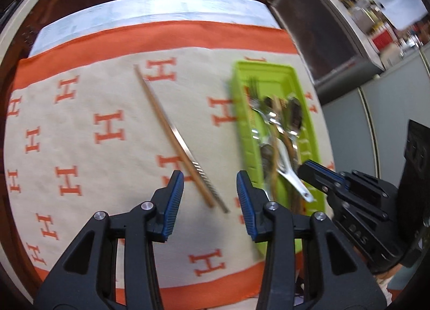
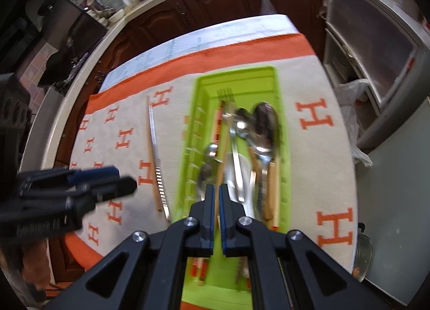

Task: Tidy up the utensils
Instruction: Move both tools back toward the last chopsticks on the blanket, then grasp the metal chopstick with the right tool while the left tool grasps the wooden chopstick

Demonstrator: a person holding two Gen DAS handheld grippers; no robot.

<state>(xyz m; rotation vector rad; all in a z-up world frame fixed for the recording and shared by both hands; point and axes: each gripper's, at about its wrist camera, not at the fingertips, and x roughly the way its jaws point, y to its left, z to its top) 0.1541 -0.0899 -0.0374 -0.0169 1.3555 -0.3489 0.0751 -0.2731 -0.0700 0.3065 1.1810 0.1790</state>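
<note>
The cloth-covered surface [image 1: 80, 127] carries a green tray [image 2: 271, 76] already loaded with forks and spoons [image 2: 264, 124]. Just left of the tray lies a pair of chopsticks [image 1: 174, 135], long axis running away from the left gripper [image 1: 210, 202], whose jaws stand apart directly before the near ends. The right gripper [image 2: 216, 202], jaws nearly together around a thin wooden handle, hangs over the tray.

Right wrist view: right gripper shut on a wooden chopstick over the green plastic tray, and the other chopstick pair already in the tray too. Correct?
Not quite. The remaining pair of long chopsticks lies on the beige-and-orange H-patterned cloth, left of the green plastic tray, not in it; the right wrist view shows this. The right gripper is indeed shut on a wooden chopstick over the tray.
</note>
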